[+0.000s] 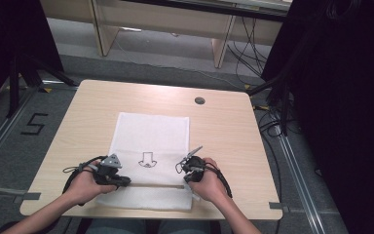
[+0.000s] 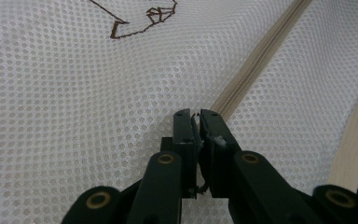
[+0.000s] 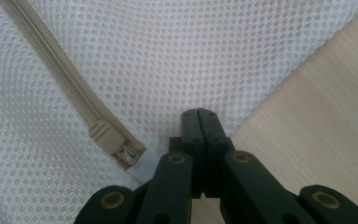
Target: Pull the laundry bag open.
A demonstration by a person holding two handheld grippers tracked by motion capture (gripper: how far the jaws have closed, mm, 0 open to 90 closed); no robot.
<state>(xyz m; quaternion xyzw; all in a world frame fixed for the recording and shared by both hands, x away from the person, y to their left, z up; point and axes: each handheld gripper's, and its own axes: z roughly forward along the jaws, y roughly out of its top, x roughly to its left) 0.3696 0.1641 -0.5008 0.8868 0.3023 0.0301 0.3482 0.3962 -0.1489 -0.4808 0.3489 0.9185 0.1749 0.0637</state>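
1. Both hand-held grippers sit low over the near end of a white mesh bag (image 1: 150,146) in the high view. That bag lies flat on the wooden table (image 1: 224,126), its long side running away from the person, with a small brown outline drawing (image 1: 147,160) near its middle. The left gripper (image 1: 124,181) rests at the bag's near left part, and the left hand (image 1: 85,185) comes in from the bottom edge. The right gripper (image 1: 187,177) sits at the bag's near right edge, in the right hand (image 1: 209,185). A beige zipper (image 1: 151,185) crosses the bag between the two grippers. A round dark cap (image 1: 199,101) is set into the far part of the table, well apart from the bag.

2. In the left gripper view, the left gripper (image 2: 195,115) has its jaws drawn close, with a slim gap between them, and they have just been closing. The tips press into the mesh bag (image 2: 74,116) right beside the zipper (image 2: 256,65), which runs up toward the top right. Whether a fold of mesh is pinched between the tips cannot be told. The brown drawing (image 2: 144,21) shows at the top.

3. In the right gripper view, the right gripper (image 3: 198,112) has its jaws fully together, the tips at the edge of the mesh bag (image 3: 191,51), where it meets the bare table (image 3: 317,121). The zipper (image 3: 60,74) runs down from the top left, and its beige slider (image 3: 106,136) lies just left of the jaws, apart from them. Whether the tips nip the mesh edge cannot be told.
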